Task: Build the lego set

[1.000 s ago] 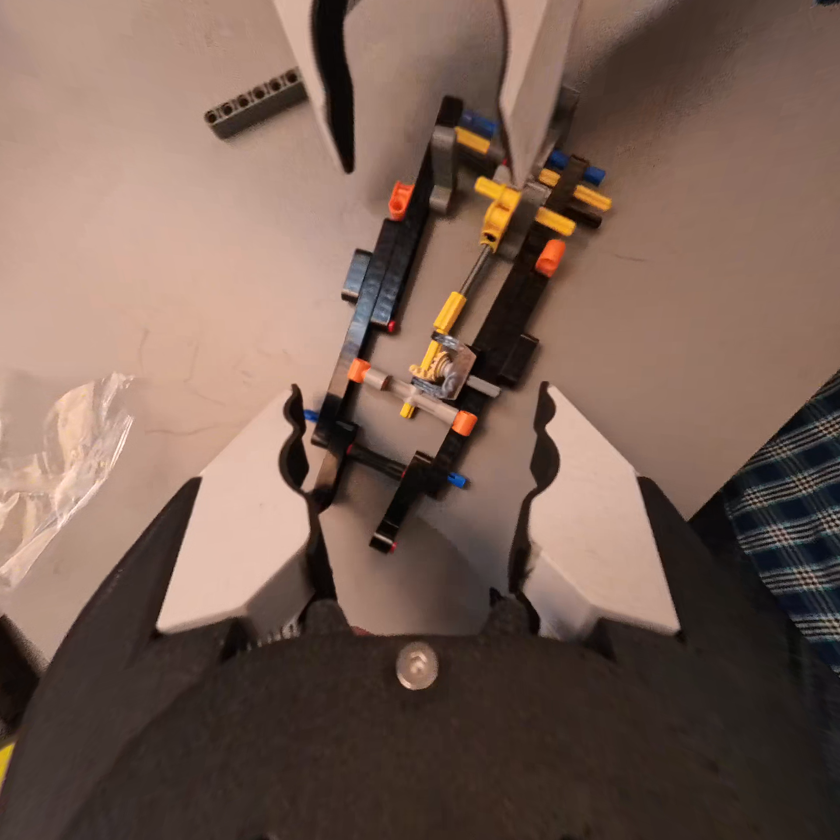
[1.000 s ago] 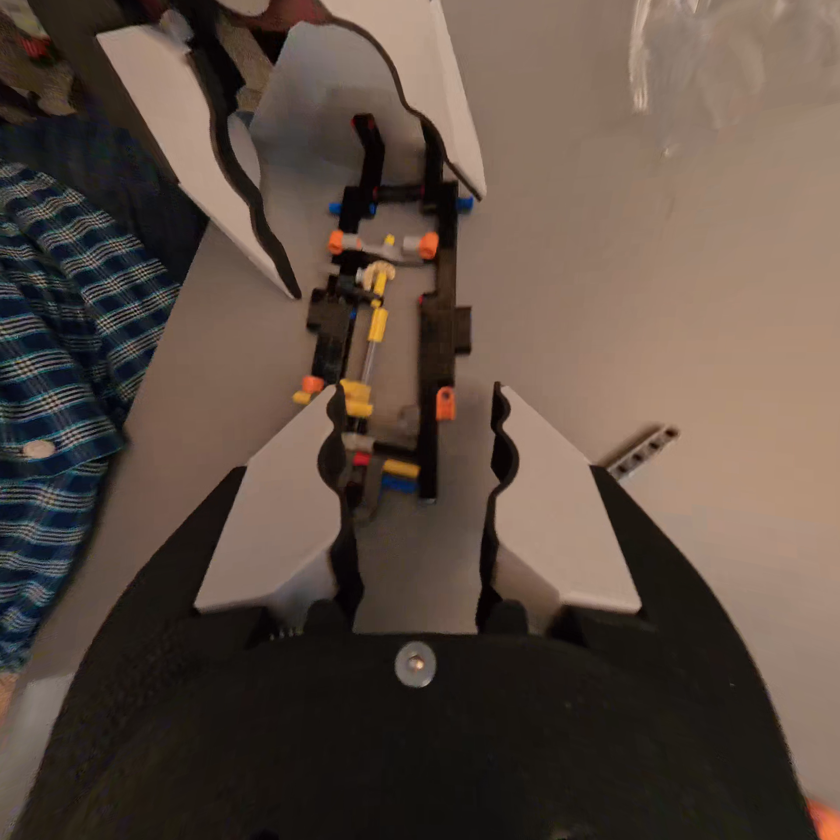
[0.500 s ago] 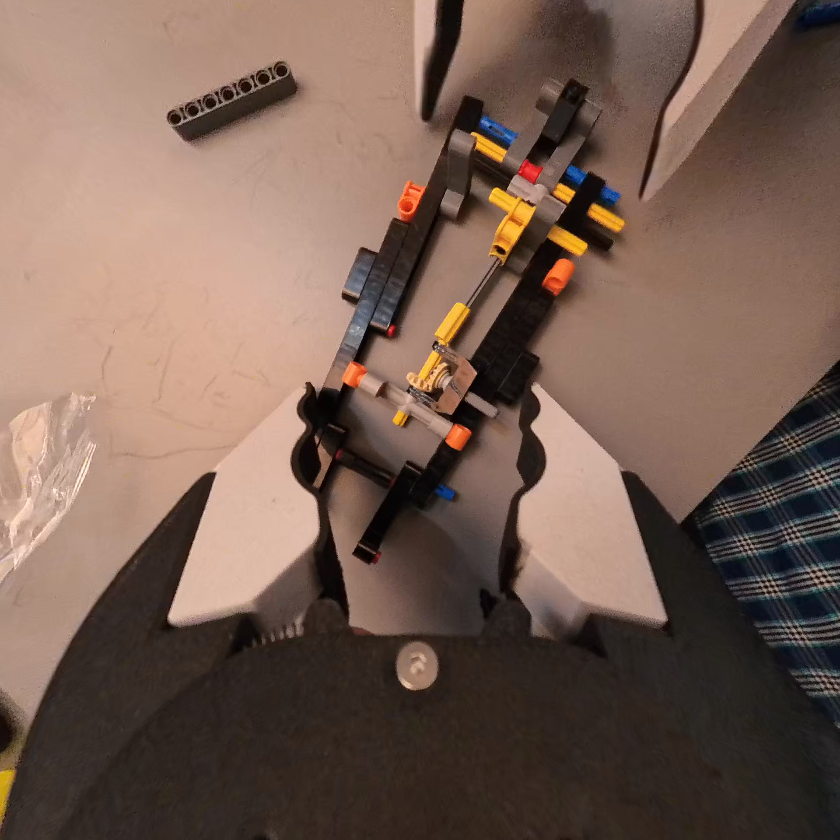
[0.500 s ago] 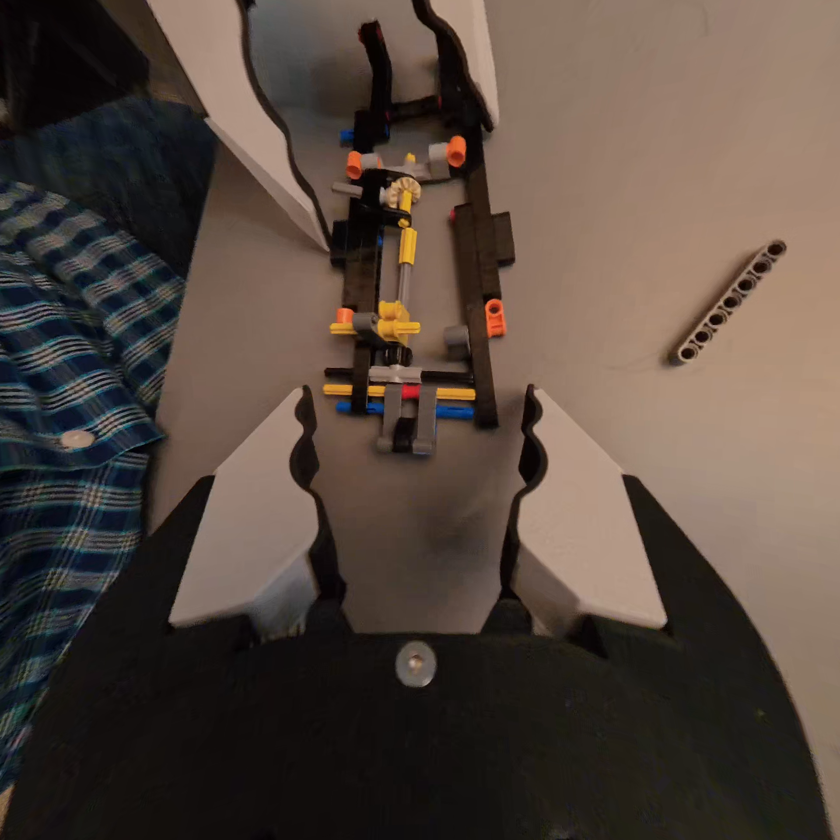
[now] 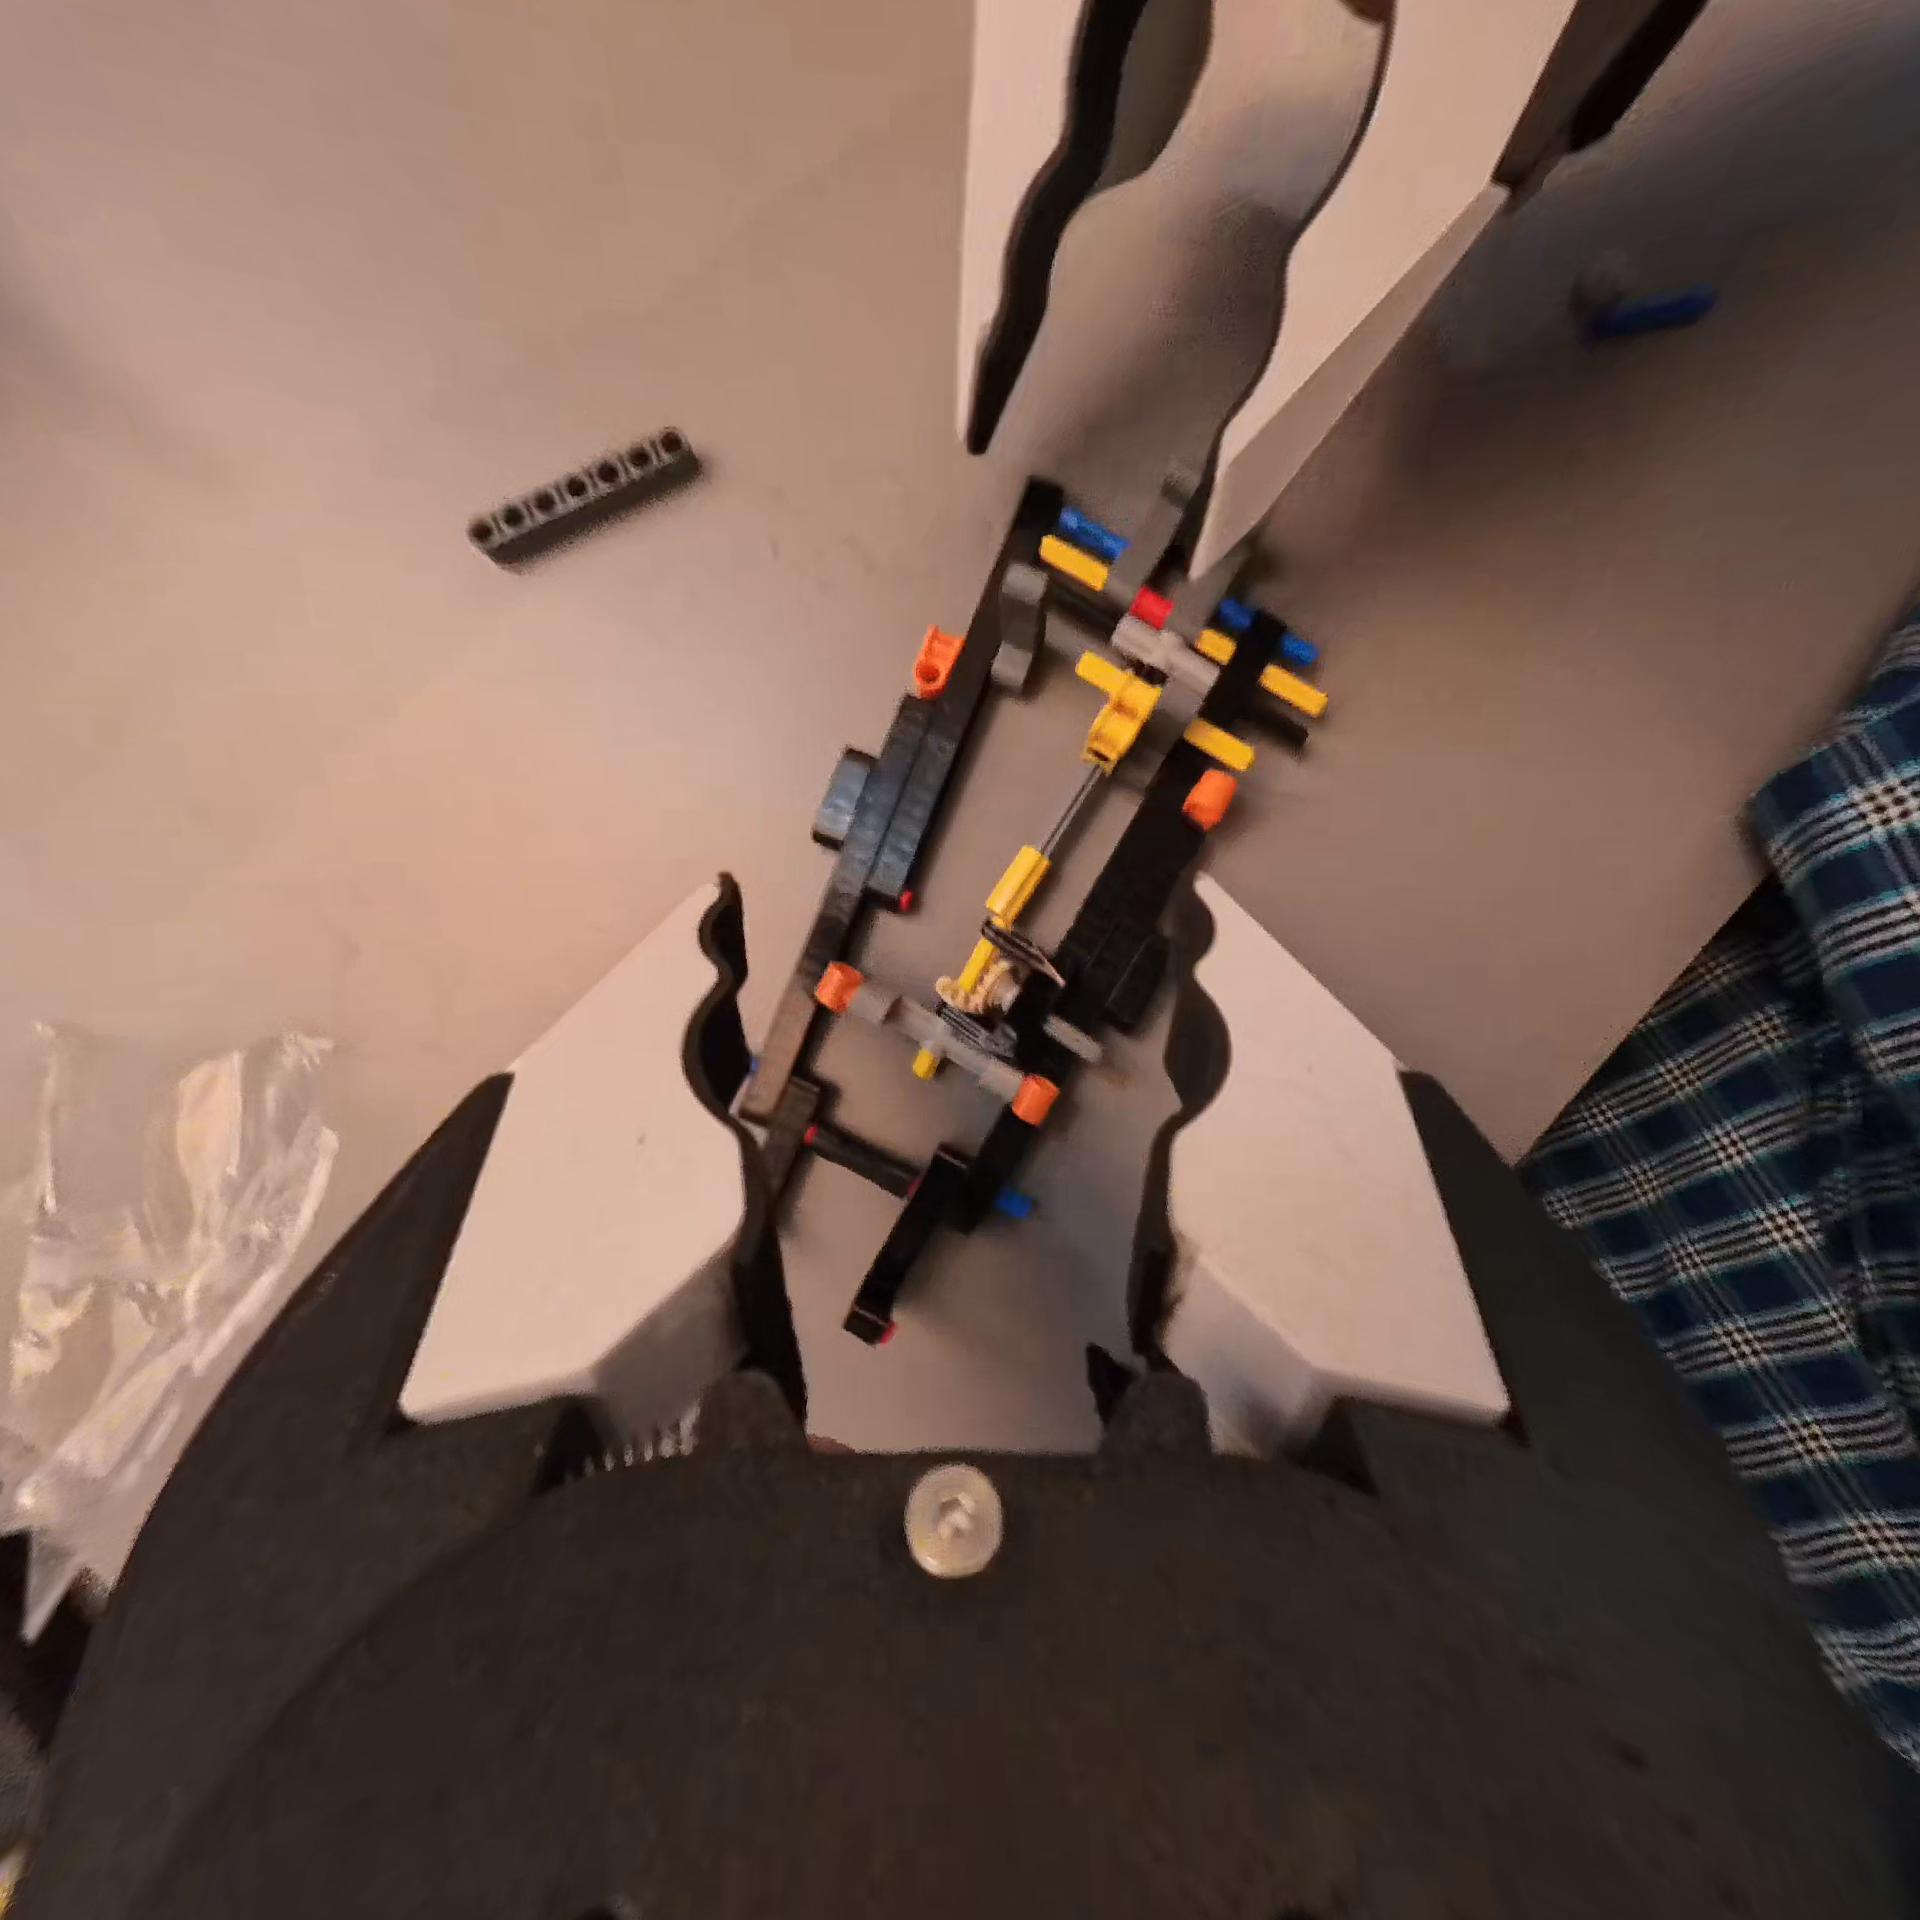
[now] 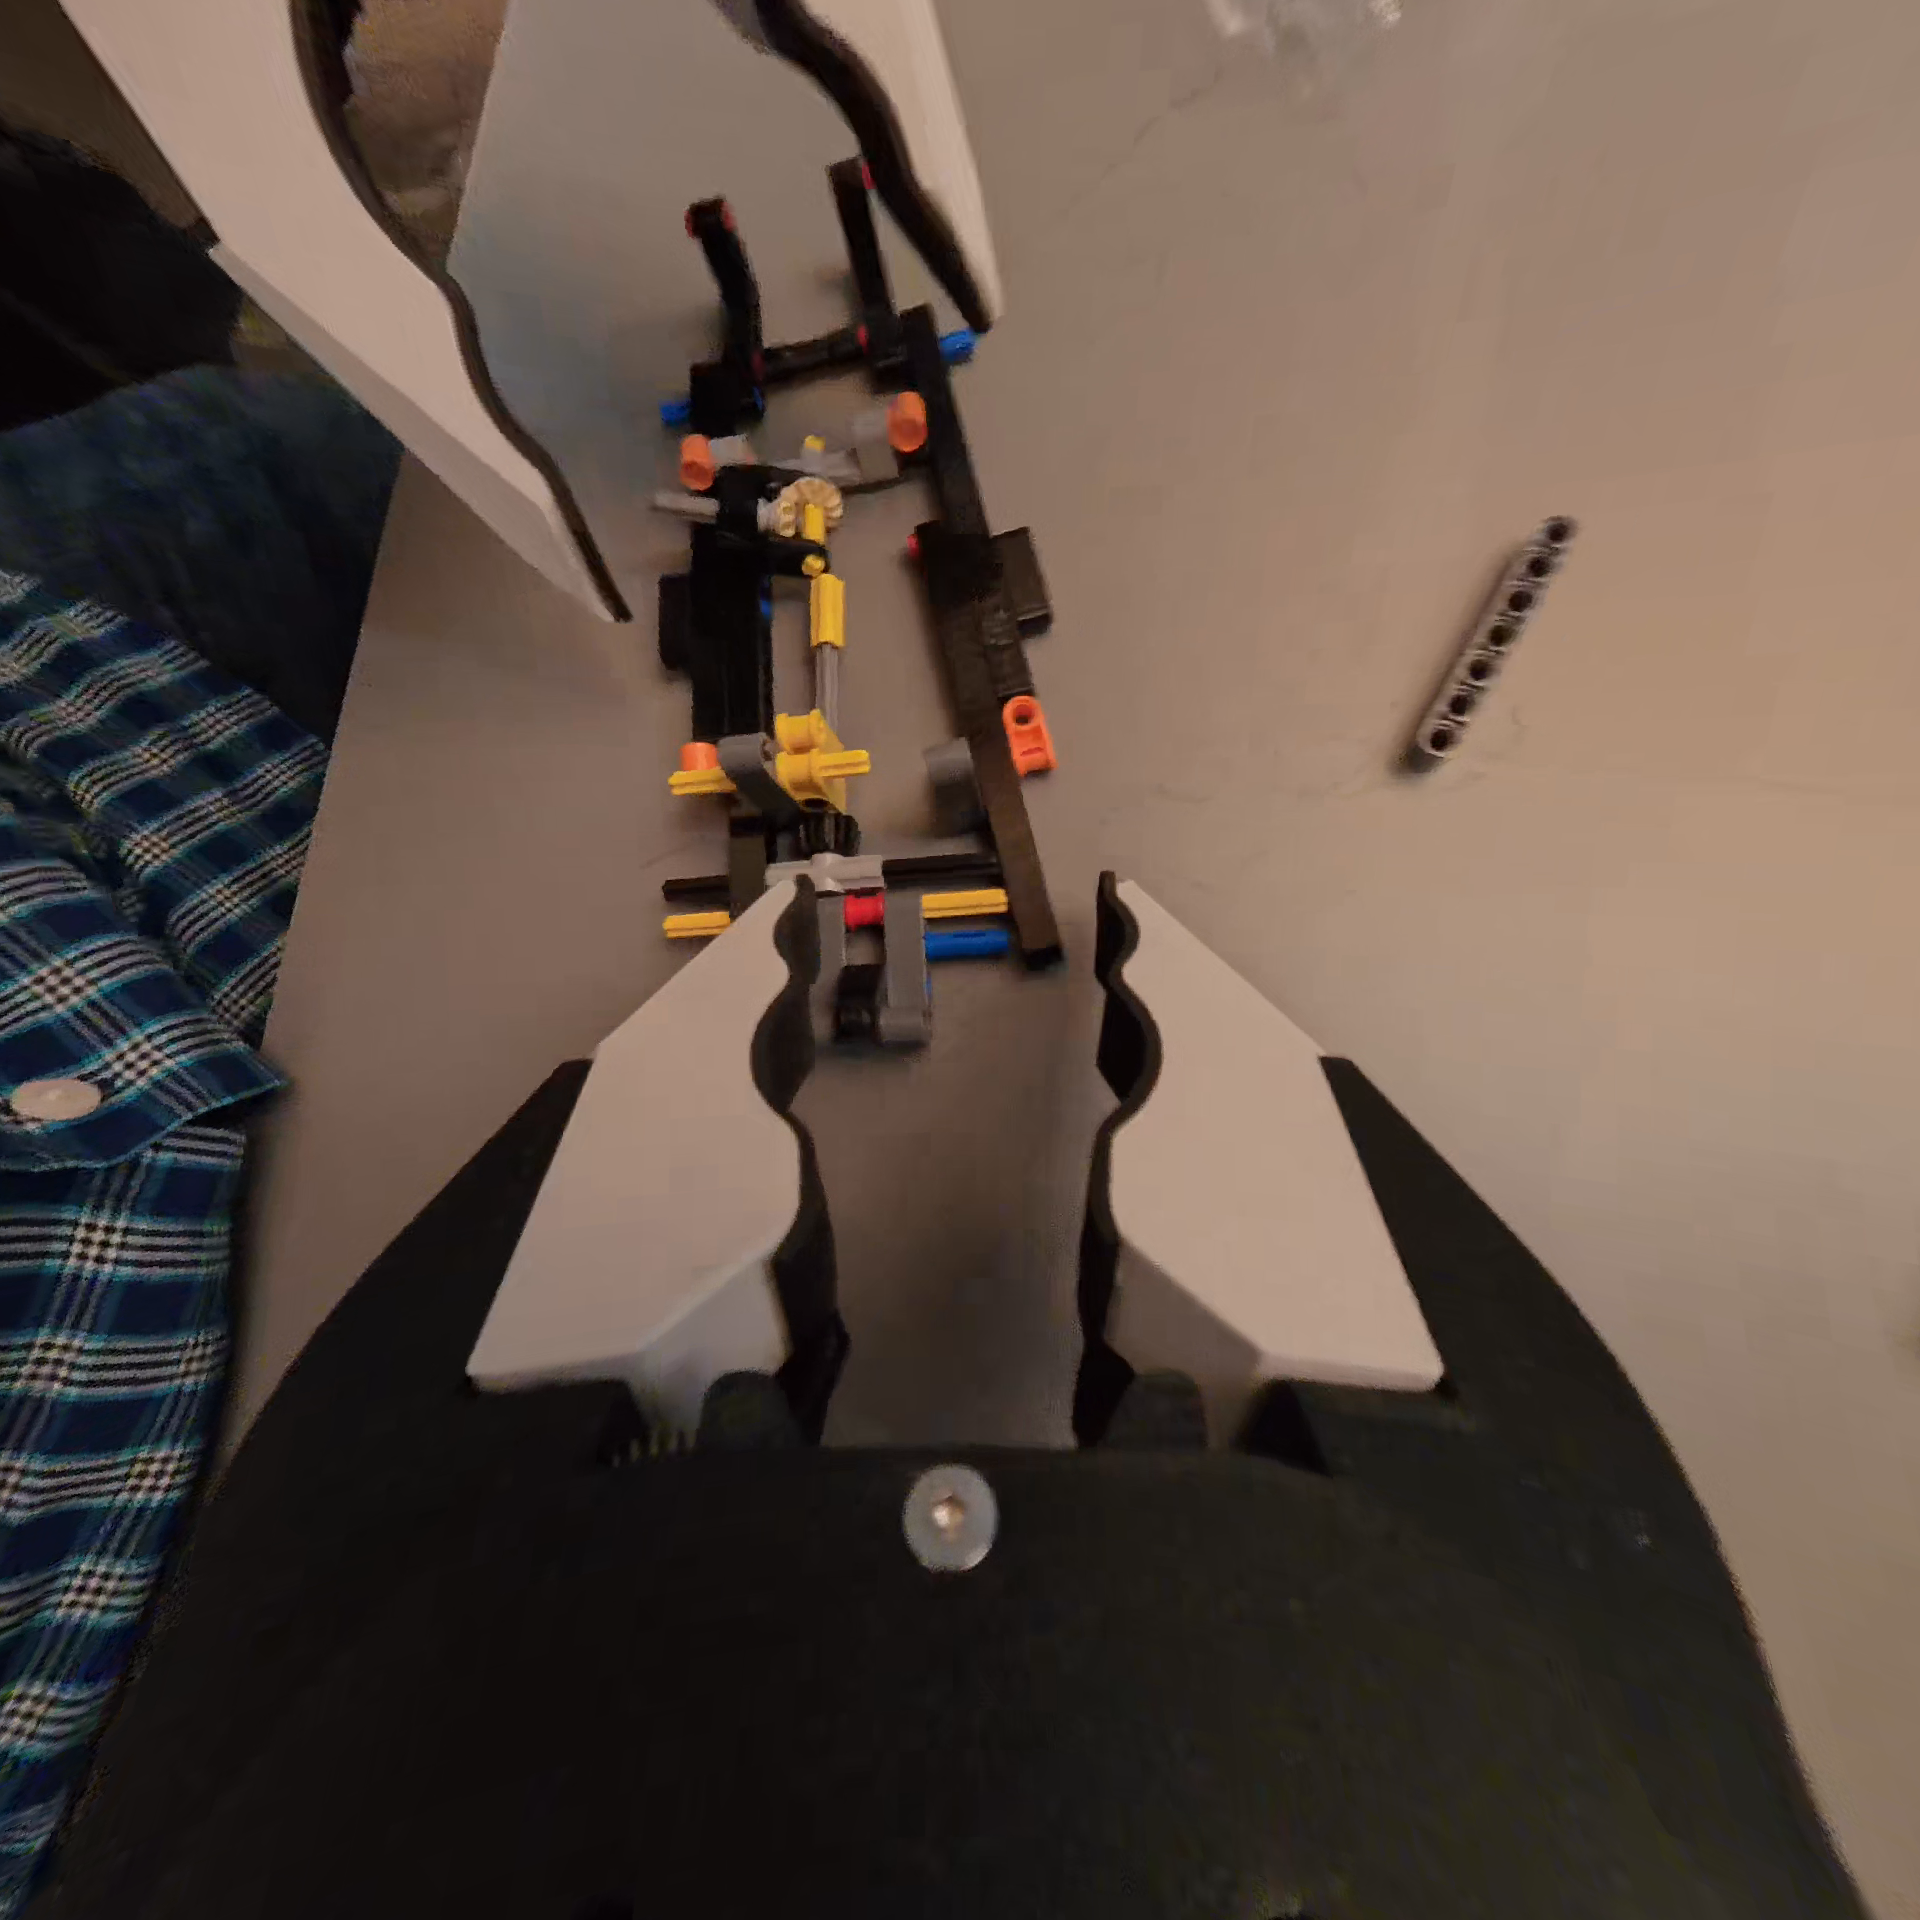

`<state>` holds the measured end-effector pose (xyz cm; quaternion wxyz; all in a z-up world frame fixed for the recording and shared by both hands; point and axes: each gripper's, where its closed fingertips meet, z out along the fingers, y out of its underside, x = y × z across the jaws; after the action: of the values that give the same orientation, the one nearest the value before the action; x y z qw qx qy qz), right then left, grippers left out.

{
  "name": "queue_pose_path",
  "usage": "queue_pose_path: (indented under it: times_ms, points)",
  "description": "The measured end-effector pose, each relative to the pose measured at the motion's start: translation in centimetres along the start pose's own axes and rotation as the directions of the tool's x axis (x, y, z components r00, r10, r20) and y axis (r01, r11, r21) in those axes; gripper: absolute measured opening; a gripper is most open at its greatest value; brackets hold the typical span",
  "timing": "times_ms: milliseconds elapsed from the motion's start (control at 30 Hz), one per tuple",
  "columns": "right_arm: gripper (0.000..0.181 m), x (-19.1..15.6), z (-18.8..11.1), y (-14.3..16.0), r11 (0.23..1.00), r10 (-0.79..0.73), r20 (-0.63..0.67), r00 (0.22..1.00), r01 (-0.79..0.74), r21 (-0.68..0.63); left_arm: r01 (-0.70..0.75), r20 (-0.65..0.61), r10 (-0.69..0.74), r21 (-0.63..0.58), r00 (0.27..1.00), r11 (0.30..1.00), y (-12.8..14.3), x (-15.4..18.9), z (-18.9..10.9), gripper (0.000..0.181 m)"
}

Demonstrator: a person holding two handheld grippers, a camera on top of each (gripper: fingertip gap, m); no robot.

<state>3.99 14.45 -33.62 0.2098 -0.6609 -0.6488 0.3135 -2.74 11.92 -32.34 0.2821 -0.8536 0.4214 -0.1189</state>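
The partly built lego chassis (image 5: 935,810) lies flat on the grey table (image 5: 416,779): two long black rails joined by yellow, blue, grey and orange pins and a central shaft. It also shows in the right wrist view (image 6: 966,623). My left gripper (image 5: 956,914) is open and straddles the chassis' near end, its left finger (image 5: 623,1143) against the left rail. My right gripper (image 6: 951,894) is open at the opposite end, its left finger (image 6: 675,1143) over the yellow and blue axles. Each gripper also shows in the other's view, the right (image 5: 1091,499) and the left (image 6: 800,468).
A loose grey beam with holes (image 5: 582,499) lies apart from the chassis, also in the right wrist view (image 6: 1496,644). A crumpled clear plastic bag (image 5: 156,1195) lies on the table. A small blue piece (image 5: 1647,312) lies farther off. A plaid sleeve (image 5: 1766,1143) is beside the table edge. About 12 cm separates my right fingertips from the small blue piece (image 5: 1647,312).
The right gripper, which had drawn back from the chassis end, has come forward onto it again with its jaws narrower. The left gripper has slid a little farther along the chassis.
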Motion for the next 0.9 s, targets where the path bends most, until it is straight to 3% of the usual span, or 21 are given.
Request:
queue_pose_path:
  times_ms: [133,300,500,900]
  points:
    - [0.039,-0.4,-2.1,0.6,0.999,0.051,-0.011,0.999,-0.051,0.010,-0.067,-0.010,0.067,0.006,0.998,0.998,-1.7,-1.5,0.2,0.060]
    - [0.027,-1.0,-1.1,1.8,0.999,0.044,-0.013,0.999,-0.044,-0.006,-0.155,-0.130,0.152,-0.013,0.980,0.988,-2.9,-1.9,2.6,0.034]
    - [0.015,-1.1,0.0,1.5,0.999,0.025,0.007,1.000,-0.025,0.025,-0.260,-0.283,0.232,-0.066,0.931,0.963,-2.5,0.1,5.1,0.036]
    - [0.015,-0.4,0.1,1.2,0.998,0.029,0.062,0.998,-0.032,0.061,-0.267,-0.281,0.250,-0.024,0.927,0.963,-2.9,0.0,5.9,0.022]
